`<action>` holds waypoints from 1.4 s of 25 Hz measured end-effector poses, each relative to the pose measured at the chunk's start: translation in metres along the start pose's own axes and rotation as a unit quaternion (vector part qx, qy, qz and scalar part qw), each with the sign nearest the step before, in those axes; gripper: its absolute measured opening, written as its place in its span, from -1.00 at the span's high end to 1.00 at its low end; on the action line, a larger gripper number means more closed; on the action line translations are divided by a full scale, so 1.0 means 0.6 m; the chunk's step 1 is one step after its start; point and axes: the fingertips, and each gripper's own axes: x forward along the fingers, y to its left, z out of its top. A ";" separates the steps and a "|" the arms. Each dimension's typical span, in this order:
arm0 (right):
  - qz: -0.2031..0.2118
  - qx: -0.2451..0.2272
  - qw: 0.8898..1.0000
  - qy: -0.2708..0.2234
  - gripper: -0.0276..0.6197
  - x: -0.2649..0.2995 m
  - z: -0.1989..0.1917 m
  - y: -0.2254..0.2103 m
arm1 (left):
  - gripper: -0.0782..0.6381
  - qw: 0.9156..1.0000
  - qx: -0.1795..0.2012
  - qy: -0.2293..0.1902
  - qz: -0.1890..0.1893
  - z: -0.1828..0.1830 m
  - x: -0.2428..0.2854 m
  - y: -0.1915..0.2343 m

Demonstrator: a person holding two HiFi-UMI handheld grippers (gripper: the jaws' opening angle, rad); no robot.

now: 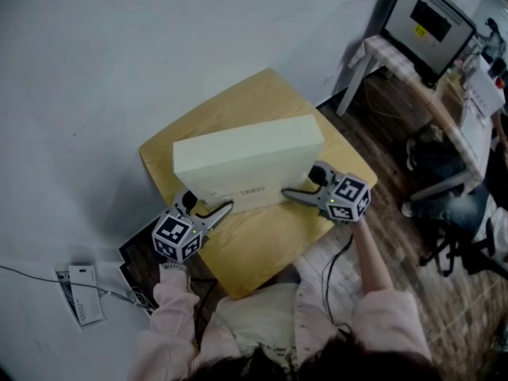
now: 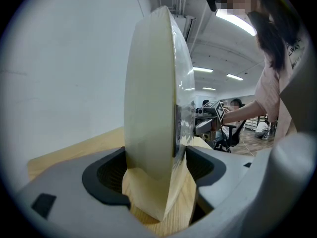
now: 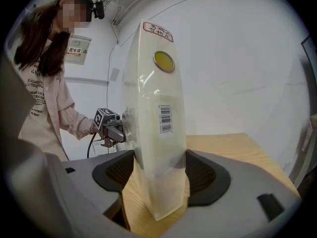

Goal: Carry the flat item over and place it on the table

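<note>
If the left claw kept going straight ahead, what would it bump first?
The pale flat box. Its end sits right between the jaws of the left claw, which looks clamped on it.

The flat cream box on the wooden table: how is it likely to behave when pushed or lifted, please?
Upright on a narrow edge, the flat cream box would probably tip if pushed broadside. Its glossy clear wrap may be slippery. It spans straight between the left gripper and right gripper, so likely stiff.
</note>
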 end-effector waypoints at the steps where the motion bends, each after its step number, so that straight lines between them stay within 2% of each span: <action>1: 0.000 0.000 1.000 0.001 -0.10 -0.001 0.000 0.001 | -0.29 1.000 0.001 0.001 0.000 0.000 0.000 -0.001; 19: -0.003 0.005 1.000 0.026 -0.11 -0.006 -0.008 0.010 | -0.31 1.000 0.007 0.010 0.015 -0.006 -0.006 -0.010; 28: -0.021 0.039 0.999 0.017 -0.13 -0.007 -0.013 0.008 | -0.35 1.000 -0.007 0.014 0.021 -0.019 -0.012 -0.012; 31: -0.024 0.052 0.998 0.014 -0.27 -0.009 -0.010 0.007 | -0.37 1.000 -0.012 0.015 0.022 -0.022 -0.014 -0.012; 35: -0.025 0.056 0.998 0.019 -0.31 -0.011 -0.013 0.009 | -0.40 0.999 -0.016 0.016 0.024 -0.025 -0.021 -0.011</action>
